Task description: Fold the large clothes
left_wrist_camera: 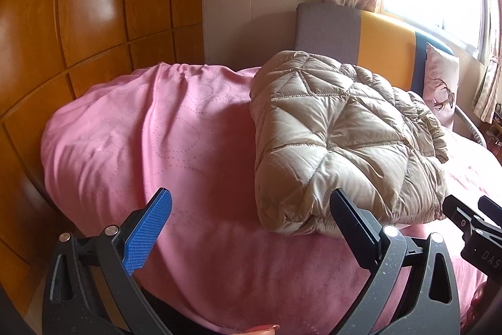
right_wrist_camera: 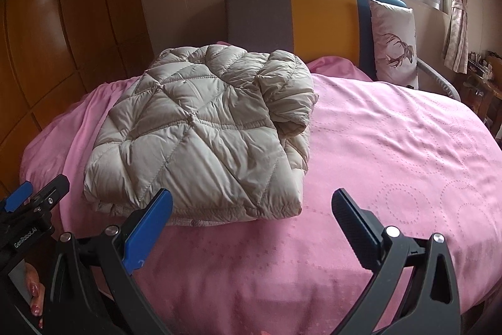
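Nearest to me, both grippers are hanging over the near edge of the bed (right_wrist_camera: 392,146), holding nothing. The left gripper (left_wrist_camera: 251,228) is keeping its fingers spread wide, one finger (left_wrist_camera: 354,228) standing just in front of the jacket's near edge, the other over bare pink cover. The right gripper (right_wrist_camera: 251,228) is spread just as wide, sitting off the jacket's near right corner.

Beyond them the beige quilted jacket (right_wrist_camera: 200,134) is lying already folded into a thick block, toward the bed's left side and running back to the headboard (right_wrist_camera: 320,18). A sleeve or loose flap is bulging along its right edge.

The fold is looking about done, I'd say. To finish it well, each gripper should be pinching a full layer at the near corners, not just the slick shell, and pressing the puffy block down slowly so it isn't springing open.
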